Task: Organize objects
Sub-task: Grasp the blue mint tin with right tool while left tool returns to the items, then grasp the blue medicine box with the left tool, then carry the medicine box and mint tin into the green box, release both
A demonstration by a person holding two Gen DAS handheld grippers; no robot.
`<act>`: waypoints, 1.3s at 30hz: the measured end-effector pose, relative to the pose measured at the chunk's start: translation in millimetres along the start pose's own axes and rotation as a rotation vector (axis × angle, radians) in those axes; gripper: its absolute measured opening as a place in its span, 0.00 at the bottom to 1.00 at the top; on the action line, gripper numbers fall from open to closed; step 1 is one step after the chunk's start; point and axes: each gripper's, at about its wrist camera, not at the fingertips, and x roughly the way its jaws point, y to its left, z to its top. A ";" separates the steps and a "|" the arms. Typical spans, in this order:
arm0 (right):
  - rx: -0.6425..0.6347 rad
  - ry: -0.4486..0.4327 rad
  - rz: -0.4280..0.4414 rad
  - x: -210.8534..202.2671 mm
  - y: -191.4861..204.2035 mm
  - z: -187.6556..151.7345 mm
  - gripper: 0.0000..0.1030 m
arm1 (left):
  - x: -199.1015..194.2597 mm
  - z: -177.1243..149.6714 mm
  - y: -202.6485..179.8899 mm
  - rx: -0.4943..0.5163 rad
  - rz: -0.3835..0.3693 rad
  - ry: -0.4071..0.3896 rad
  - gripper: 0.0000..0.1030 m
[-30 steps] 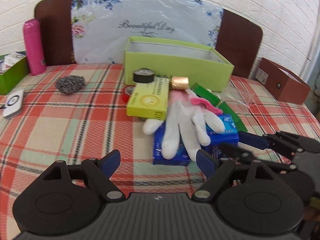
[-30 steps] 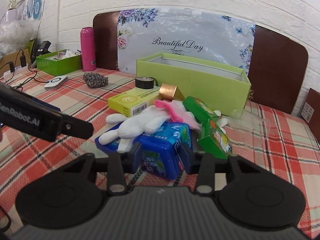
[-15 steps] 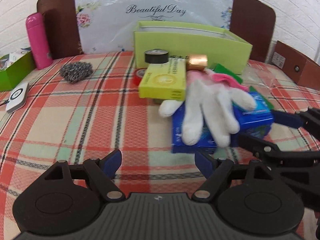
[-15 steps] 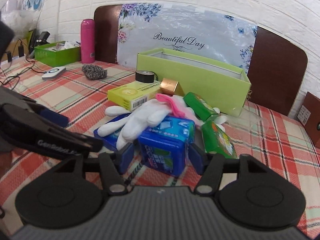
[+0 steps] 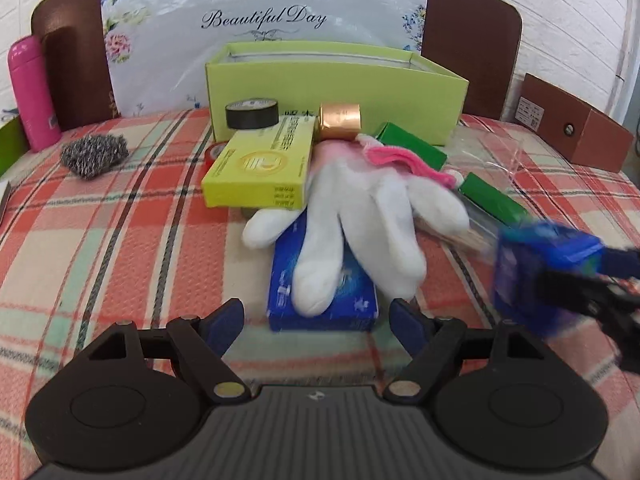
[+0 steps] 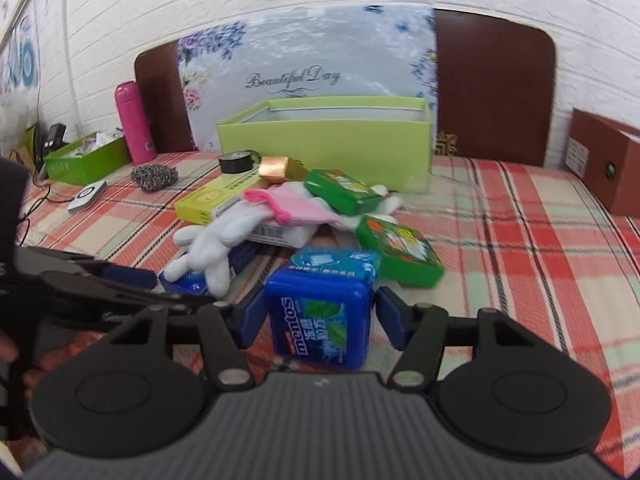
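Plaid tablecloth (image 5: pixel 120 240) under everything. Lime-green open box (image 6: pixel 332 136) at the back, pile of small goods in front of it. Yellow carton (image 5: pixel 260 168) lies beside a white glove (image 5: pixel 360 220), whose fingers drape over a flat blue packet (image 5: pixel 320 304). Two green tins (image 6: pixel 396 252) sit just beyond my right gripper (image 6: pixel 316 316). Blue Mentos tub (image 6: pixel 320 316) stands between its pads; jaws have just been closing, a thin gap shows at each pad, so no grip that I can confirm. My left gripper (image 5: pixel 318 318) stands wide open and empty, fingers flanking the near end of the blue packet.
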 end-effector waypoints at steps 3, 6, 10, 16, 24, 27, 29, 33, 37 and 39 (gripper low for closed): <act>0.028 0.008 -0.001 -8.0 -5.7 -6.0 0.56 | 9.9 7.9 -3.4 -0.010 0.000 -0.013 0.70; 0.048 0.020 0.017 -11.9 -7.6 -11.9 0.56 | 6.3 9.6 -0.4 0.002 -0.020 0.001 0.57; 0.086 0.040 0.068 -16.8 -13.7 -15.1 0.56 | -20.7 -7.7 6.0 0.060 -0.059 0.045 0.57; 0.056 0.052 0.005 -16.4 -13.9 -21.8 0.56 | -63.2 -41.1 19.5 0.127 -0.046 0.091 0.63; 0.016 0.050 -0.093 -5.2 2.9 -15.9 0.65 | -35.3 -21.5 14.1 0.087 -0.007 0.068 0.70; -0.014 0.048 -0.111 2.0 6.7 -15.3 0.65 | -31.7 -20.0 11.3 0.081 -0.003 0.058 0.71; -0.016 0.052 -0.116 6.0 6.3 -15.0 0.65 | -34.0 -21.7 13.6 0.072 -0.029 0.059 0.60; -0.024 0.075 -0.110 9.6 4.9 -15.0 0.55 | -39.9 -22.0 17.4 0.075 -0.047 0.063 0.57; 0.014 0.083 -0.045 2.0 0.1 -8.1 0.54 | -51.8 -14.5 21.5 0.063 -0.067 0.036 0.57; 0.039 0.057 0.007 -7.2 -3.3 2.6 0.54 | -61.5 -4.7 24.1 0.064 -0.075 -0.002 0.57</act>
